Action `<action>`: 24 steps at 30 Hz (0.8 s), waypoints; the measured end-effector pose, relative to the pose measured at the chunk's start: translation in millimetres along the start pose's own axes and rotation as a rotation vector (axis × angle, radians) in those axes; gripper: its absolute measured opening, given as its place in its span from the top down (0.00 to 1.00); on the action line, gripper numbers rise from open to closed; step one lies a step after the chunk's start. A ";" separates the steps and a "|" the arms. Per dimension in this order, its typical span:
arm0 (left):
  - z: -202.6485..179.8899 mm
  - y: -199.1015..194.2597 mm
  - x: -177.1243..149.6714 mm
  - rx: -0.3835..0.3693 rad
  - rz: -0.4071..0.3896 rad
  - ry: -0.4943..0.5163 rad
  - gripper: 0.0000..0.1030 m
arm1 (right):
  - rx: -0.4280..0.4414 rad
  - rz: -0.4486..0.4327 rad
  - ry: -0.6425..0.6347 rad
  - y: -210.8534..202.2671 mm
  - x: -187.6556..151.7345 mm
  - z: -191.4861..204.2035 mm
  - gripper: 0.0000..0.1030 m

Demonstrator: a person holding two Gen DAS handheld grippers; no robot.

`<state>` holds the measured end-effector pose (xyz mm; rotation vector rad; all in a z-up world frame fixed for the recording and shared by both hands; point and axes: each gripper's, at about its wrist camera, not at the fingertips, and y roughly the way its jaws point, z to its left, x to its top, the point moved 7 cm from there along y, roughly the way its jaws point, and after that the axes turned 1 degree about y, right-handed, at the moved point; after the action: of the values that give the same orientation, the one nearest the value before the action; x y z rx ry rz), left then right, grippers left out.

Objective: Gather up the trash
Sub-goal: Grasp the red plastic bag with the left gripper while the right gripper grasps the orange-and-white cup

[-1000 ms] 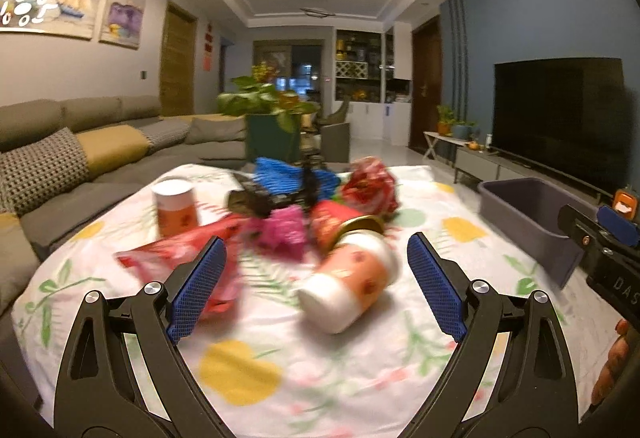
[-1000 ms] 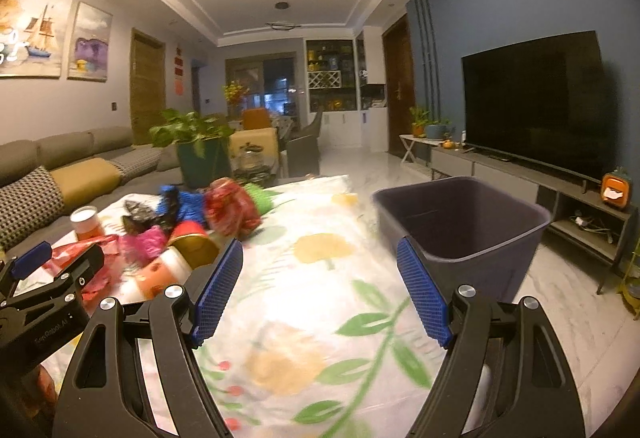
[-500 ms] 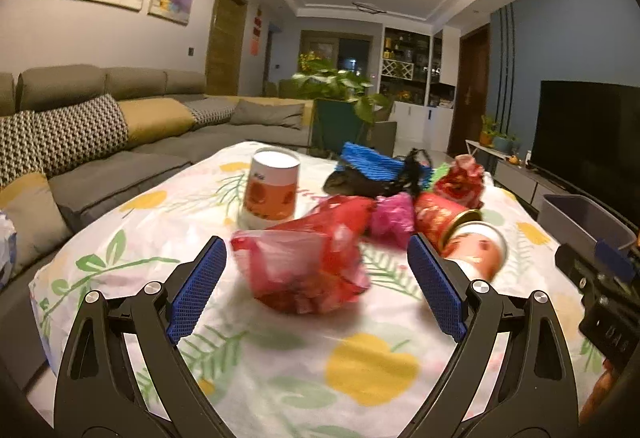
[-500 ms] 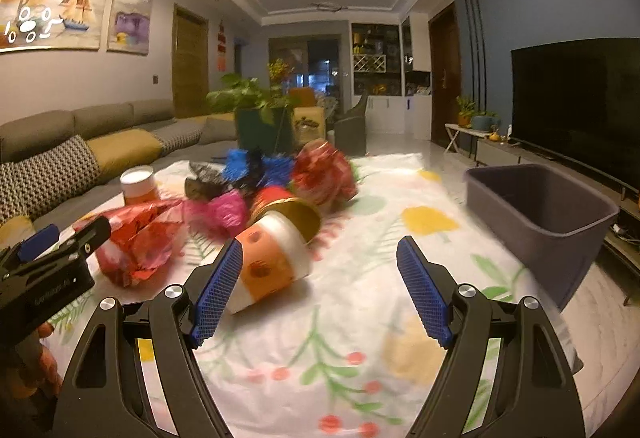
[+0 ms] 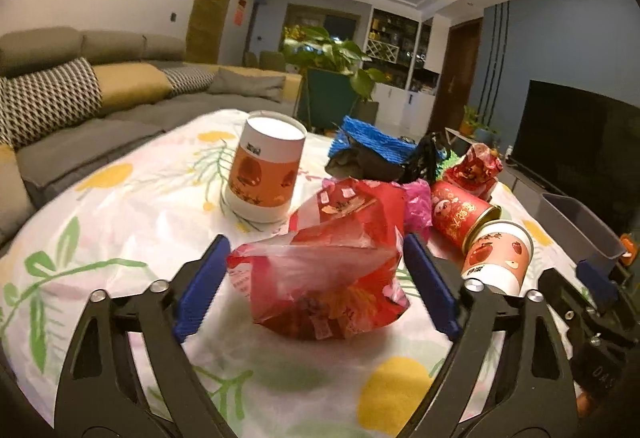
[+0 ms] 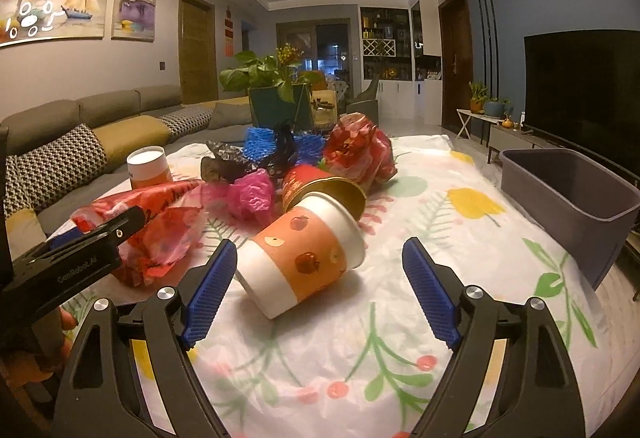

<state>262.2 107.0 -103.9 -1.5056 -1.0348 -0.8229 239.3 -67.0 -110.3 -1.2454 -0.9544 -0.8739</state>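
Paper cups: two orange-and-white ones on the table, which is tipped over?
The paper cup between the right gripper jaws lies on its side, against the red can. The other cup, far left by the sofa, stands upside down.

Red bag (image 5: 328,278): thin glossy crinkled plastic. Tipped cup (image 6: 304,258): smooth matt paper; can (image 5: 460,216) has a shiny metal rim. Gripper pads (image 6: 208,286): ribbed blue rubbery plastic.

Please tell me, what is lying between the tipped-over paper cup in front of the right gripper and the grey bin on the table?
Nothing: in the right wrist view, only bare floral tablecloth lies between the tipped paper cup and the grey bin.
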 end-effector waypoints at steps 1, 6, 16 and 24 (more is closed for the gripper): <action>0.5 2.6 -1.4 -0.008 0.010 0.001 0.28 | 0.000 0.003 0.001 1.7 -0.3 1.2 0.19; 1.8 12.4 -9.1 -0.046 0.061 -0.008 0.56 | -0.003 0.019 0.027 9.9 -1.3 6.5 0.17; 4.3 7.4 -15.2 -0.066 0.068 -0.044 0.77 | -0.035 0.075 0.105 32.5 -1.6 5.7 0.17; 11.3 -14.7 -19.4 -0.006 0.028 -0.057 0.78 | -0.039 0.124 0.160 49.5 -1.8 3.9 0.18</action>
<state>240.9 115.3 -118.0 -1.5531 -1.0512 -0.7683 284.1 -57.0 -129.5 -1.2353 -0.7283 -0.8832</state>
